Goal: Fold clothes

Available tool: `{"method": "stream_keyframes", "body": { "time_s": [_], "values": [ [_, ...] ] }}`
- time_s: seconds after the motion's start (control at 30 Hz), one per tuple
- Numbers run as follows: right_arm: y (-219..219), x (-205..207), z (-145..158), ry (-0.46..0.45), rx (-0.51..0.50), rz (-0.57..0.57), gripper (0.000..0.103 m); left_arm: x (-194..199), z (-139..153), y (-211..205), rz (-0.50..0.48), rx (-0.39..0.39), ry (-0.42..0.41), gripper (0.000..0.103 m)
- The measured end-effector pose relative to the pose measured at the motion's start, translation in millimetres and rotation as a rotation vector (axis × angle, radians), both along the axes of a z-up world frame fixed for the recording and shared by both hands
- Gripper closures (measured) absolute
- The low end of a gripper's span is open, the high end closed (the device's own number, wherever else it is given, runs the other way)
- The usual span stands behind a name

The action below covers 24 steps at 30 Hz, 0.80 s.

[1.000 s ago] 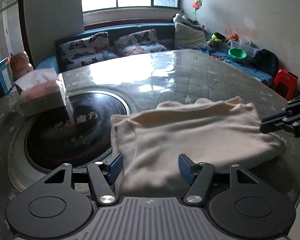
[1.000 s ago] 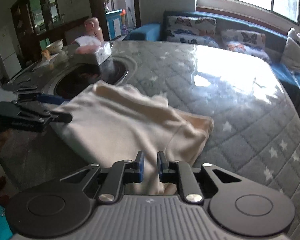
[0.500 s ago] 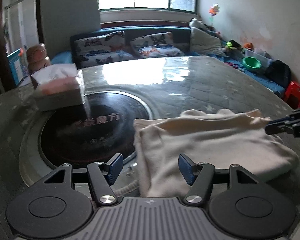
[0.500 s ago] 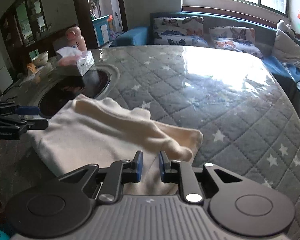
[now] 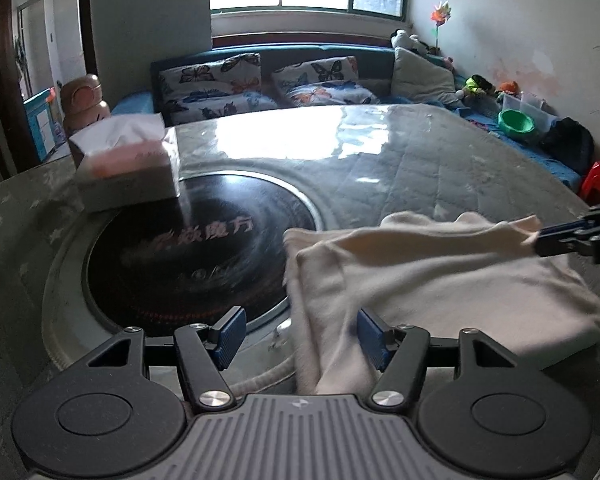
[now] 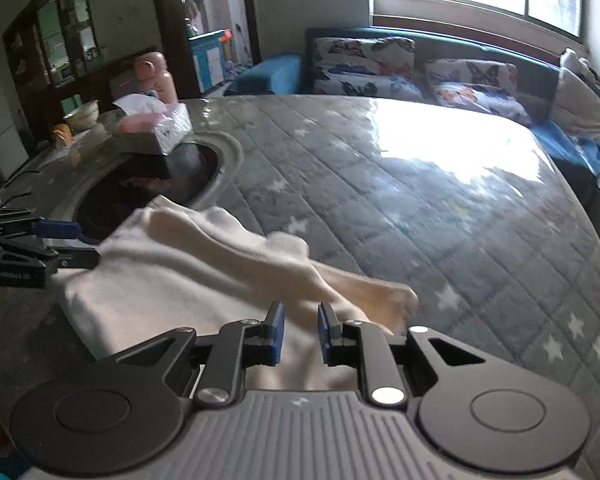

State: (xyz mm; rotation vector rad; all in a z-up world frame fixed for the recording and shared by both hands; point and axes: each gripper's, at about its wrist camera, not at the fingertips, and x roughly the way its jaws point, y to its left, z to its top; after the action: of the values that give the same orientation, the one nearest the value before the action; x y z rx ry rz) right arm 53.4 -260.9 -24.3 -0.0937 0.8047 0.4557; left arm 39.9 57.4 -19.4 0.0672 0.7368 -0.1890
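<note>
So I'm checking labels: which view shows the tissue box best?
The left wrist view: the tissue box sits large and near, its tissue and front face visible beside the dark round inset. The right wrist view shows it smaller, farther off and blurrier.

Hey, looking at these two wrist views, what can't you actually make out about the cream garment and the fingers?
- Near edge of the cream garment: left wrist view, hidden under the left gripper body.
- Whether the right gripper pinches cloth: right wrist view, blurred; fabric lies behind its narrow gap.
- Garment type: both views, folded over.
- Lettering on the black round panel: left wrist view, smeared by blur.
</note>
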Motion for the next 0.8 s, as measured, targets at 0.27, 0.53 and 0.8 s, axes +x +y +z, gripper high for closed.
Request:
{"method": "stream_keyframes", "body": {
  "time_s": [0.27,0.53,0.8],
  "values": [
    [33,32,-9,-0.009,-0.026,0.03,0.086,10,-10,-1,0.004,0.013,0.03,0.038],
    [47,32,0,-0.04,-0.031,0.054,0.081,10,-10,-1,-0.003,0.01,0.035,0.037],
    [77,47,-18,-0.012,-0.072,0.091,0.079,11,-12,-1,-0.007,0.005,0.041,0.037]
  ]
}}
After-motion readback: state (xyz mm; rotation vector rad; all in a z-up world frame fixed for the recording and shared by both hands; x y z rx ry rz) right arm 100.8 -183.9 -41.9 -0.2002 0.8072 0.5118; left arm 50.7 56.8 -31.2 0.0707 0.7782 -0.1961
